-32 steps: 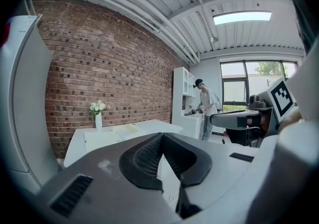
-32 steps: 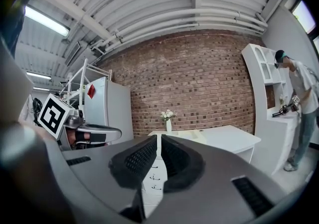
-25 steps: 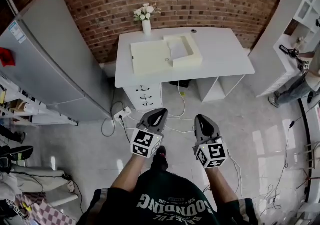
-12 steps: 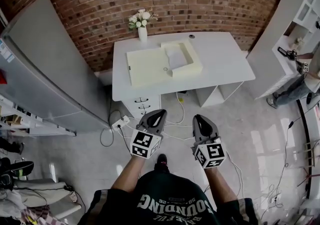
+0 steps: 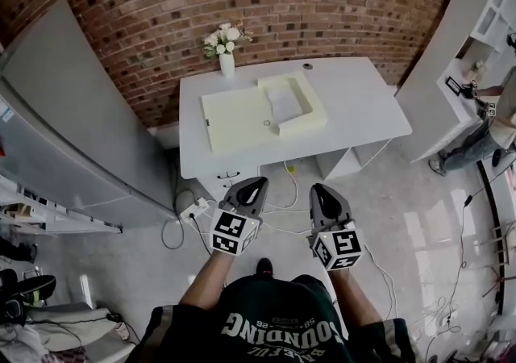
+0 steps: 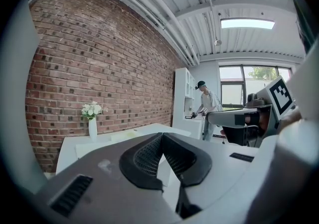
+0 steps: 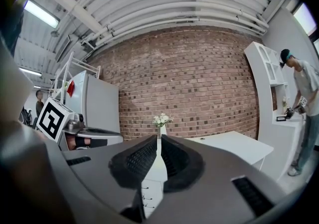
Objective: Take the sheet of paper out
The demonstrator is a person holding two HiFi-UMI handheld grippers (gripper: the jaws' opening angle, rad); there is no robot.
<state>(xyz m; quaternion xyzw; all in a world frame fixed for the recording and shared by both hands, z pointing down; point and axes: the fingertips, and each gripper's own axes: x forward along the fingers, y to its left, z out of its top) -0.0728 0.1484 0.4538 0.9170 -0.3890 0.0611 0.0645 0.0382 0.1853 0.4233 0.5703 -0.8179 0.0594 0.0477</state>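
Observation:
A pale yellow box file [image 5: 258,107] lies open on the white desk [image 5: 363,103], its lid flat to the left. A white sheet of paper [image 5: 282,98] rests in the tray part on the right. My left gripper [image 5: 256,185] and right gripper [image 5: 316,189] hang side by side over the floor, well short of the desk's front edge, pointing at it. Both are shut with nothing between the jaws. In the left gripper view the left gripper [image 6: 162,136] points at the desk [image 6: 70,146]. The right gripper [image 7: 159,138] lines up with the vase [image 7: 162,129].
A vase of white flowers [image 5: 226,59] stands at the desk's back edge and drawers [image 5: 230,176] sit under it. A grey fridge [image 5: 64,111] is at the left, white shelving [image 5: 476,31] and a person [image 5: 484,135] at the right. Cables and a power strip [image 5: 193,210] lie on the floor.
The desk has drawn nearer and sits lower in the head view, as I walk toward it. Both grippers stay shut and keep their places in front of me.

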